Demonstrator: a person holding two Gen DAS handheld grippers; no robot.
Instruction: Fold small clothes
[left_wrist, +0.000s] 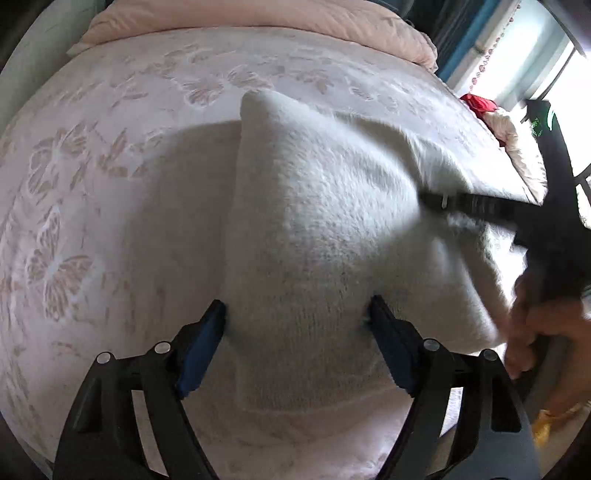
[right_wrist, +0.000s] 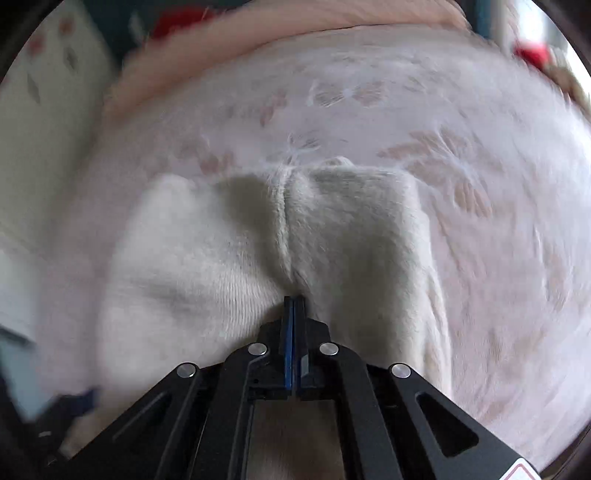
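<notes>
A bed (left_wrist: 155, 122) fills both views, covered by a pale pink spread with a woven butterfly pattern, and a peach quilt (left_wrist: 258, 18) lies bunched along its far edge. On the spread lies a cream knitted garment (left_wrist: 314, 221), fuzzy in texture, partly folded: in the left wrist view one fold stands up in a peak at the far side, and in the right wrist view a raised seam runs down its middle toward the camera. The left gripper (left_wrist: 297, 314) is spread wide, its blue-padded fingers (left_wrist: 207, 339) straddling the near part of the garment, the tips at or just above the knit, with no squeeze on it. The right gripper (right_wrist: 294, 301) has its two jaws pressed together, and the knit puckers right at their tips, so it appears pinched on the garment's near edge. In the left wrist view a hand (left_wrist: 532, 325) holds that right gripper at the garment's right side. A red item (left_wrist: 480, 103) lies blurred beyond the bed's far right corner
</notes>
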